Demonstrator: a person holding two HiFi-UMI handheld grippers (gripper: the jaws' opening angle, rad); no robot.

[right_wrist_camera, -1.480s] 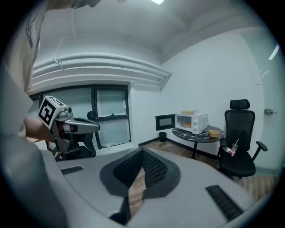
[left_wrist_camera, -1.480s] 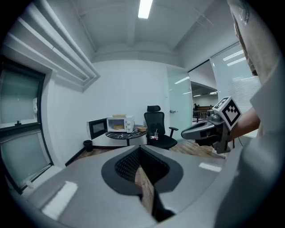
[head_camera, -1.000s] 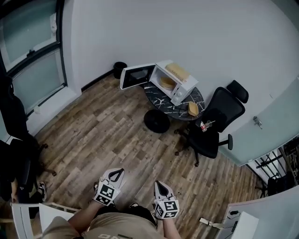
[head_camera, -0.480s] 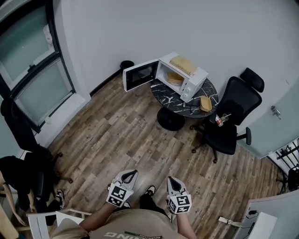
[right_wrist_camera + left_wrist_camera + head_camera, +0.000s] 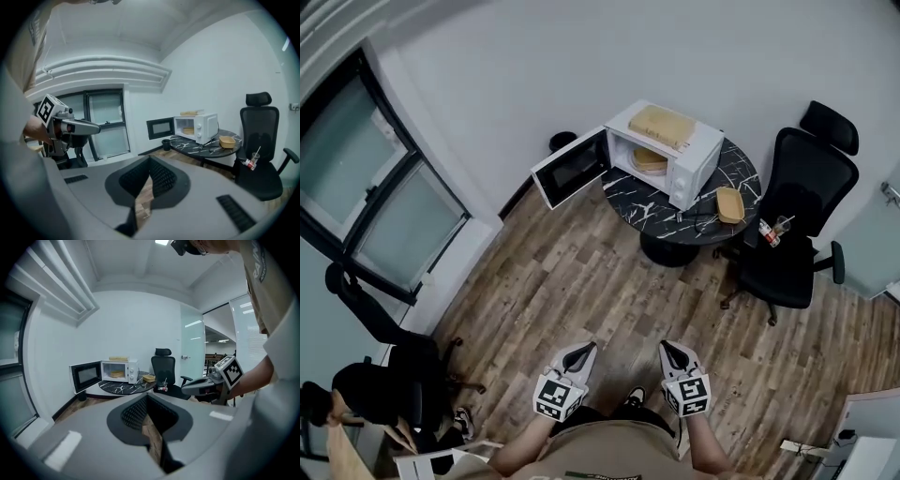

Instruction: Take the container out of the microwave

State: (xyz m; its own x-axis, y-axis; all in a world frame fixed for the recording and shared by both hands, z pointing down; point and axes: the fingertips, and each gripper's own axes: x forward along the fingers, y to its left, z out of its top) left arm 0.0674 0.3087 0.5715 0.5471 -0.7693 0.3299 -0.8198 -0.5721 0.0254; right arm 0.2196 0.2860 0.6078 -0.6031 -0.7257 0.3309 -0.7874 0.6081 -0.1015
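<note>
Well back from the microwave (image 5: 675, 155), the head view shows its door (image 5: 570, 169) swung open and the container (image 5: 649, 159) sitting inside. The left gripper (image 5: 584, 349) and right gripper (image 5: 669, 349) hang far from it. In the left gripper view the jaws are pressed together on nothing, with the microwave distant. The right gripper view shows that gripper likewise clenched and empty. It is best to walk up square to the microwave's mouth and spread the jaws before reaching in.

Container (image 5: 652, 159) half hidden inside microwave (image 5: 698, 169), small items (image 5: 772, 231) on chair (image 5: 806, 178) too small to tell
</note>
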